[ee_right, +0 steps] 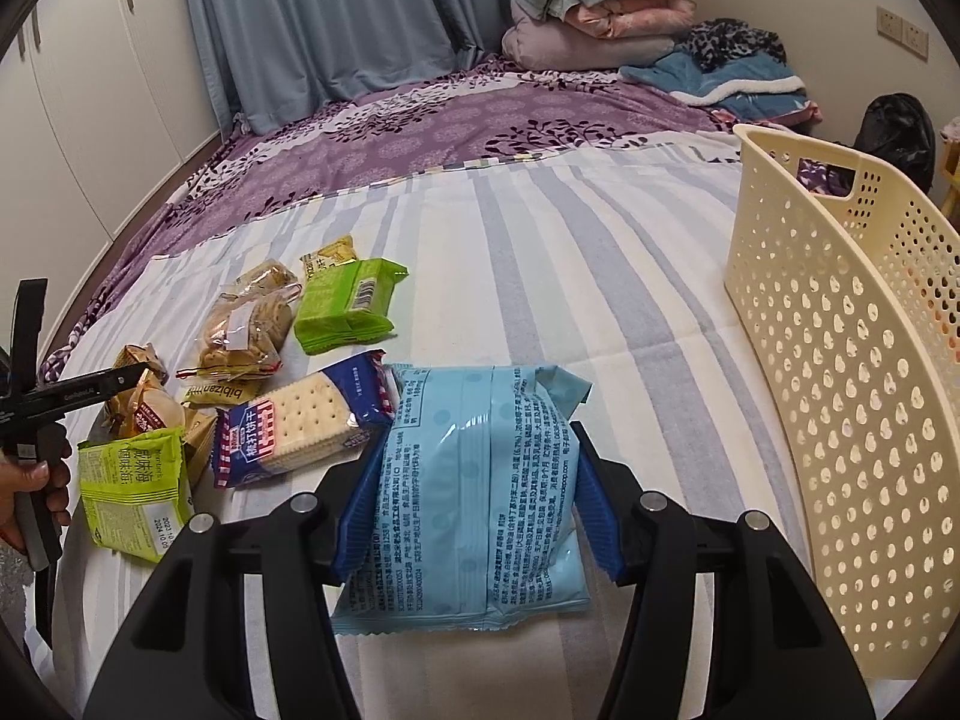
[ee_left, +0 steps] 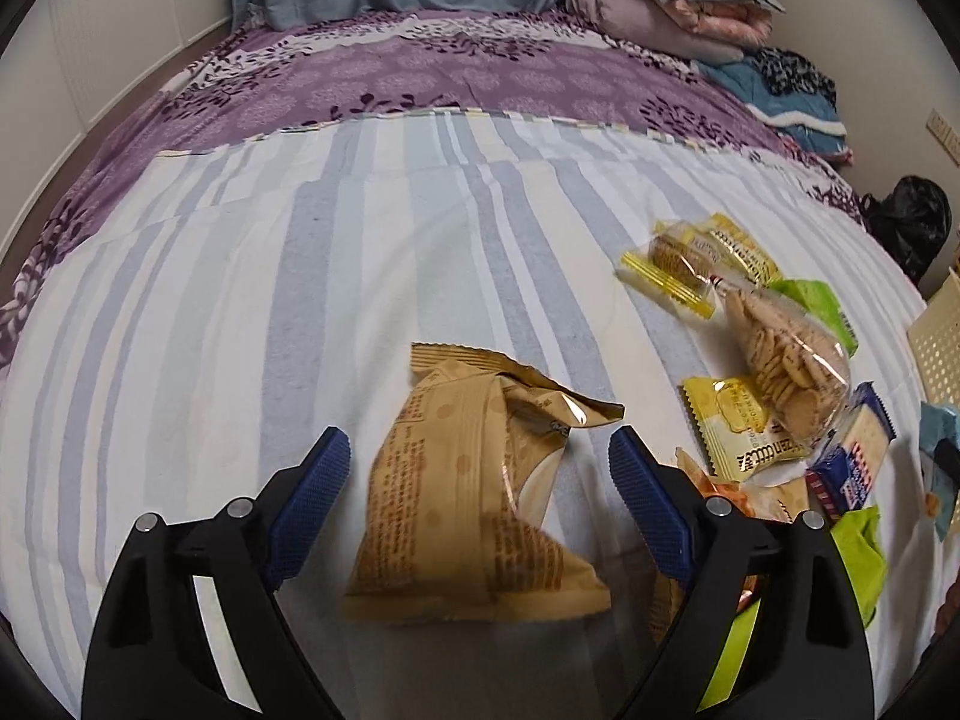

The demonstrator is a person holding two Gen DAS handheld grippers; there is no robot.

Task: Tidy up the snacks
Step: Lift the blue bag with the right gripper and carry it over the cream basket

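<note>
My left gripper [ee_left: 480,468] is open, its blue pads on either side of a tan snack packet [ee_left: 468,504] that lies on the striped bed cover; the pads do not touch it. My right gripper [ee_right: 480,498] is shut on a light blue snack packet [ee_right: 480,480] and holds it just above the bed, left of a cream perforated basket [ee_right: 840,372]. Loose snacks lie in a pile: a blue cracker pack [ee_right: 300,420], green packets [ee_right: 345,306], a clear bag of biscuits [ee_left: 792,354], yellow packets [ee_left: 726,426].
The striped cover [ee_right: 570,276] meets a purple floral sheet [ee_right: 420,138] farther back. Folded quilts and clothes [ee_right: 606,18] are stacked at the head of the bed. A black bag [ee_right: 897,132] sits past the basket. The left hand tool shows at the right wrist view's left edge [ee_right: 36,408].
</note>
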